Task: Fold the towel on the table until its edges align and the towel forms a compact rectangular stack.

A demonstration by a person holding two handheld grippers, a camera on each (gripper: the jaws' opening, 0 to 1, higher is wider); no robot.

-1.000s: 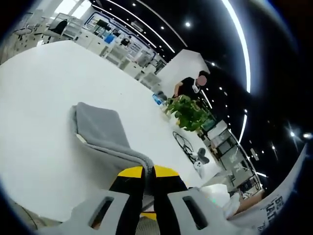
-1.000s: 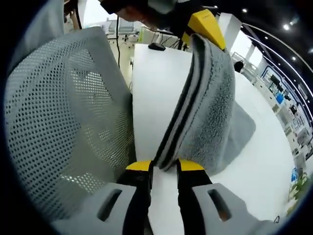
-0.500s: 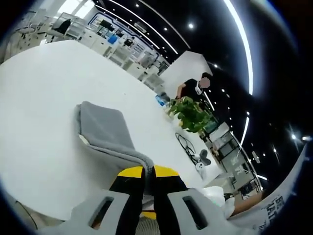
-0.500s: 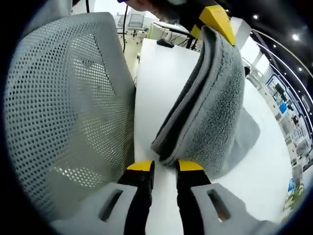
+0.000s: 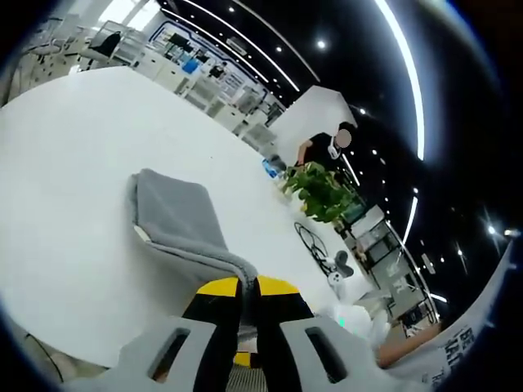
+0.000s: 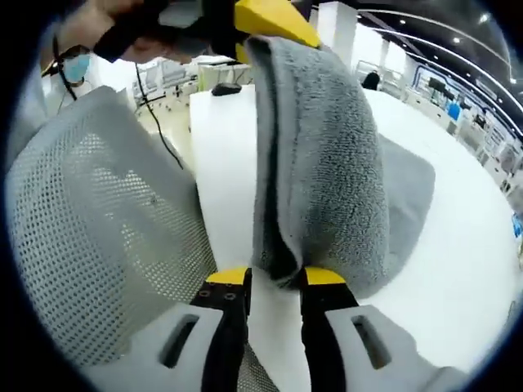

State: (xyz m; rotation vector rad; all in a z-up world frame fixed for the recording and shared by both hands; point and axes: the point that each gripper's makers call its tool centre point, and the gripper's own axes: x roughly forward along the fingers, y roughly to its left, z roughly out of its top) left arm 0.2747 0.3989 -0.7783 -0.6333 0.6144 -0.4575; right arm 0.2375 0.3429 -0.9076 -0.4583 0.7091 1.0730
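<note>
A grey towel (image 5: 176,216) lies on the white table (image 5: 73,155), and one end rises from it toward me. My left gripper (image 5: 246,286) is shut on that raised edge. In the right gripper view the towel (image 6: 319,155) hangs as a thick folded band. It runs from the left gripper's yellow tips (image 6: 270,15) at the top down to my right gripper (image 6: 275,278). The right gripper's jaws are shut on the band's lower corner. The rest of the towel rests on the table (image 6: 225,163) behind the band.
A grey mesh chair back (image 6: 106,245) stands close beside the table edge on the left. A hand (image 6: 135,37) holds the left gripper. A potted plant (image 5: 319,192), a black cable loop (image 5: 306,237) and a person (image 5: 323,145) are at the table's far side.
The right gripper view has rolled and come nearer, so the held towel band now stands more upright and larger. The left gripper view is almost unchanged.
</note>
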